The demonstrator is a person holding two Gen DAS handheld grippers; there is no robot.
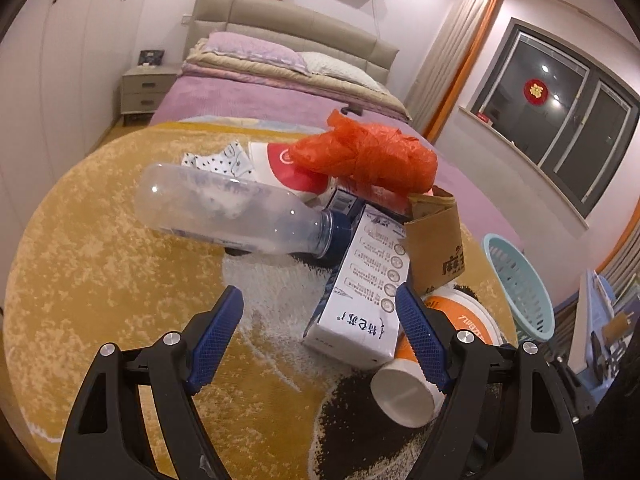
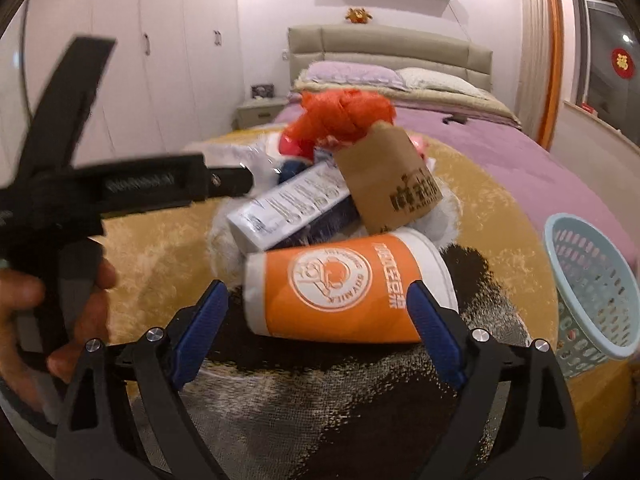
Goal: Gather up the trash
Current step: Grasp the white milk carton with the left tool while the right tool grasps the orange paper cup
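Observation:
A trash pile lies on a round yellow rug. It holds a clear plastic bottle with a dark cap, a white carton, a brown cardboard piece, a crumpled orange bag and an orange-and-white paper cup. My left gripper is open and empty, in front of the bottle and beside the carton. My right gripper is open and empty, its jaws on either side of the lying cup, not closed on it. The cup also shows in the left wrist view.
A light blue plastic basket lies tipped at the rug's right edge, also in the left wrist view. A bed stands behind the rug, a nightstand to its left. The left hand and its tool are at the left.

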